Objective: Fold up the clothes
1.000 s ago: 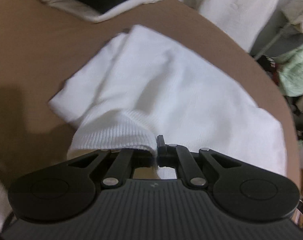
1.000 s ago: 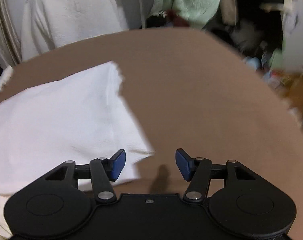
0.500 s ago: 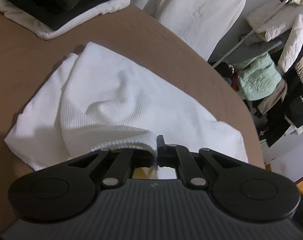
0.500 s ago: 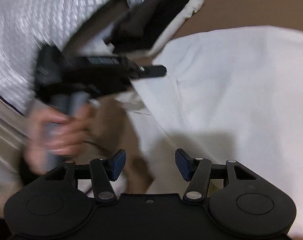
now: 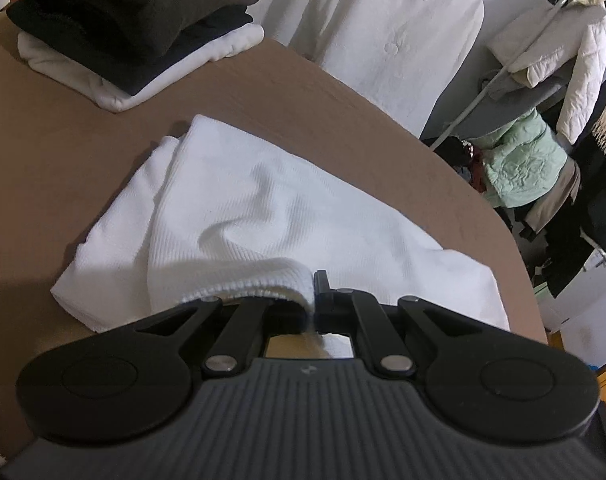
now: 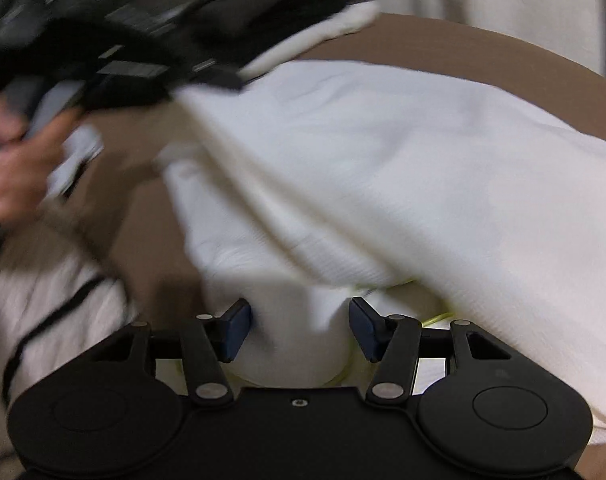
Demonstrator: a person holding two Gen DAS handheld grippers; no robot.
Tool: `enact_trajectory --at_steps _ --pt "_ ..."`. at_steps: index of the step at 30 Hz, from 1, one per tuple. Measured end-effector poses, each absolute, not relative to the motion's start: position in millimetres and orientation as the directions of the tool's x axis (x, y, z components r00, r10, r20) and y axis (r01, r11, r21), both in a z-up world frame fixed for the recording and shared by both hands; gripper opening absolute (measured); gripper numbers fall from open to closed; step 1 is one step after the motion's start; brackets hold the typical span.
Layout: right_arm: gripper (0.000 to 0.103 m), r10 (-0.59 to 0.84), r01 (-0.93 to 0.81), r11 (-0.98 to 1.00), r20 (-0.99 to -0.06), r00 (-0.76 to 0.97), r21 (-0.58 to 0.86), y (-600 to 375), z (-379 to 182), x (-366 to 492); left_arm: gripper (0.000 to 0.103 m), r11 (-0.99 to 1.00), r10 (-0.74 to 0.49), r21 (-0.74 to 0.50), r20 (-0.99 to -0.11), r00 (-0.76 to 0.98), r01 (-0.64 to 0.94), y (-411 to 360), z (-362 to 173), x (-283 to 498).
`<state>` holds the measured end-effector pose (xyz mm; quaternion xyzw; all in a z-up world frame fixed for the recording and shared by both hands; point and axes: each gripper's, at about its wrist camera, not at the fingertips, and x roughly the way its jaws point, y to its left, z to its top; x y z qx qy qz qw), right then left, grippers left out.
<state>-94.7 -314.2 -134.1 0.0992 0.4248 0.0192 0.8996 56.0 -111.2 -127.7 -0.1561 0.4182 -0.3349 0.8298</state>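
Brown tabletop (image 5: 83, 168) took up most of both views, with a stack of folded dark and white clothes (image 5: 131, 28) up at 11 o'clock and jackets on a rack (image 5: 543, 92) off at 2 o'clock. White ribbed sweater (image 5: 263, 208) lay rumpled mid-table. Left gripper (image 5: 313, 292) was clamped tight on its ribbed hem, lifting that edge a bit. Right gripper (image 6: 299, 328) had its blue pads (image 6: 239, 330) spread wide, with sweater fabric sitting between them. A hand (image 6: 11, 168) showed at 9 o'clock there, pretty blurry.
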Motion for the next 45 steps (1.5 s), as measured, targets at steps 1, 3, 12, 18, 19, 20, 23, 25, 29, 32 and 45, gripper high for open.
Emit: enact_trajectory --at_steps 1,3,12,18,19,20,23,25,29,32,45 --pt "0.064 0.096 0.069 0.981 -0.758 0.646 0.183 -314 -134 -94 0.003 0.725 -0.688 -0.541 -0.586 0.428 0.425 -111 -127 56" --pt "0.073 0.049 0.109 0.981 -0.751 0.659 0.159 -314 -133 -93 0.003 0.718 -0.696 -0.546 -0.574 0.431 0.432 -111 -125 54" --pt "0.077 0.201 -0.005 0.951 -0.604 0.771 0.31 -321 -113 -118 0.003 0.682 -0.731 -0.564 -0.52 0.442 0.466 -111 -116 44" --pt "0.08 0.265 0.112 0.836 -0.575 0.774 0.537 -346 -135 -97 0.003 0.674 -0.739 -0.566 -0.505 0.446 0.475 -112 -114 39" --pt "0.078 0.276 0.131 0.807 -0.564 0.778 0.576 -350 -141 -88 0.003 0.677 -0.736 -0.564 -0.509 0.446 0.472 -112 -114 39" --pt "0.058 0.285 0.147 0.781 -0.556 0.781 0.607 -353 -146 -87 0.003 0.682 -0.732 -0.56 -0.515 0.446 0.471 -112 -115 39" --pt "0.012 0.286 0.14 0.806 -0.585 0.759 0.575 -352 -152 -77 0.003 0.713 -0.701 -0.517 -0.552 0.451 0.474 -113 -115 40" --pt "0.009 0.264 0.11 0.84 -0.576 0.773 0.532 -350 -144 -85 0.003 0.744 -0.663 -0.455 -0.589 0.462 0.489 -115 -114 40" --pt "0.008 0.257 0.043 0.871 -0.53 0.808 0.489 -352 -121 -104 0.003 0.728 -0.682 -0.457 -0.56 0.471 0.51 -103 -99 33" --pt "0.008 0.292 0.029 0.853 -0.523 0.801 0.521 -354 -108 -102 0.003 0.728 -0.683 -0.451 -0.535 0.497 0.516 -82 -87 18" --pt "0.008 0.318 0.094 0.877 -0.714 0.624 0.472 -356 -142 -101 0.019 0.862 -0.506 -0.419 -0.688 0.52 0.285 -50 -117 25"
